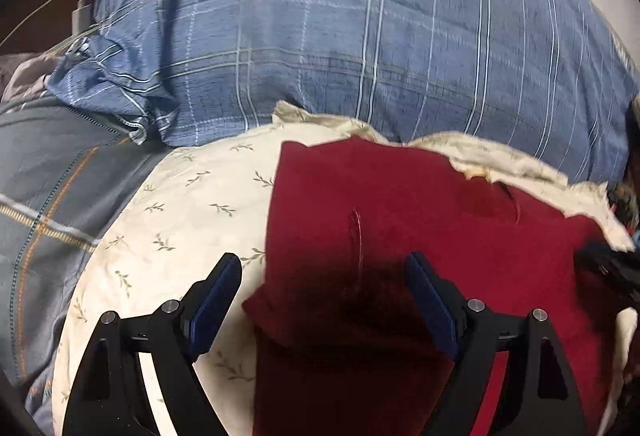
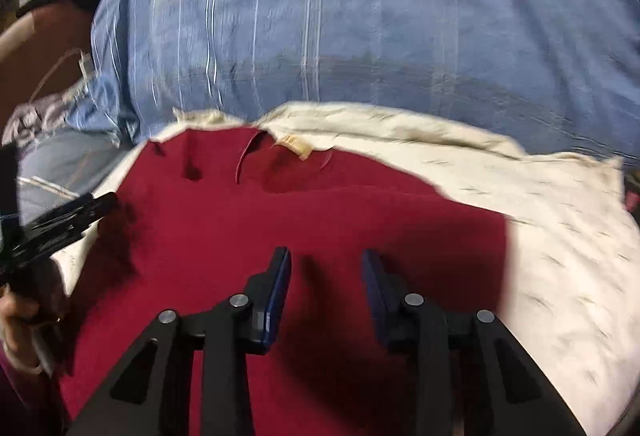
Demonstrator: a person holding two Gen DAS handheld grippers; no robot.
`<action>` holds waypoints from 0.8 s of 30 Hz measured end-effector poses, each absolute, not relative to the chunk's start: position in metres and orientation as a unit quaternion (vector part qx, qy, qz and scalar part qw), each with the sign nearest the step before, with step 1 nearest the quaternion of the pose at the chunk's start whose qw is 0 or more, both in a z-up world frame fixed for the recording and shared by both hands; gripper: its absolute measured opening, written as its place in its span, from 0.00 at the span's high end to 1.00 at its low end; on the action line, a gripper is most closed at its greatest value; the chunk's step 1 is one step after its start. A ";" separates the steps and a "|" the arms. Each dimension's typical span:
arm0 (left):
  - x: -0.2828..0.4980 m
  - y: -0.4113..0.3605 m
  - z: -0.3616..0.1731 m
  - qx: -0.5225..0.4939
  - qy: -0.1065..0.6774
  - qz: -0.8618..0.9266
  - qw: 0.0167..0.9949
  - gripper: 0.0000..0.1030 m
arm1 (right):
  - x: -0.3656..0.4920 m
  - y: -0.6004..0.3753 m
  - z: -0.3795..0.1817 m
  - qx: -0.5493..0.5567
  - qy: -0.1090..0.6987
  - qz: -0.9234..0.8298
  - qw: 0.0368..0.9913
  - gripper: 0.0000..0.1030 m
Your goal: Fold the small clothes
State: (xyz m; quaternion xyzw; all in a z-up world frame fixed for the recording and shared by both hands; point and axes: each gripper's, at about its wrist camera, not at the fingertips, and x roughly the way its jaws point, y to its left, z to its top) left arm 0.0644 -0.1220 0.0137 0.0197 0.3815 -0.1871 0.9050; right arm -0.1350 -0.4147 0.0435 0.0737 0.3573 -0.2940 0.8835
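Note:
A dark red garment [image 1: 400, 220] lies spread on a cream leaf-print cloth [image 1: 180, 220]. Its collar with a tan label [image 2: 294, 145] points away from me. My left gripper [image 1: 322, 268] is open wide above the garment's left edge, holding nothing. My right gripper [image 2: 326, 264] is open above the middle of the red garment [image 2: 280, 220], holding nothing. The left gripper also shows at the left edge of the right wrist view [image 2: 60, 224], held by a hand. The right gripper's tip shows at the right edge of the left wrist view [image 1: 608, 264].
A large blue plaid pillow [image 1: 340, 35] with a round emblem lies just beyond the cream cloth [image 2: 540, 236]. A grey quilt with orange stitching [image 1: 48, 195] lies at the left. A white charger and cable [image 1: 78, 15] sit at the far left.

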 end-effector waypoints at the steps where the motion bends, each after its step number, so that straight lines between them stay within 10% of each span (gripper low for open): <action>1: 0.067 -0.124 0.010 0.025 0.387 -0.183 0.903 0.19 | -0.126 -0.424 0.036 0.074 0.363 -0.310 0.876 0.65; 24: -0.002 -0.104 0.039 0.037 0.355 -0.177 0.917 0.19 | -0.233 -0.361 0.048 0.131 0.318 -0.322 0.882 0.39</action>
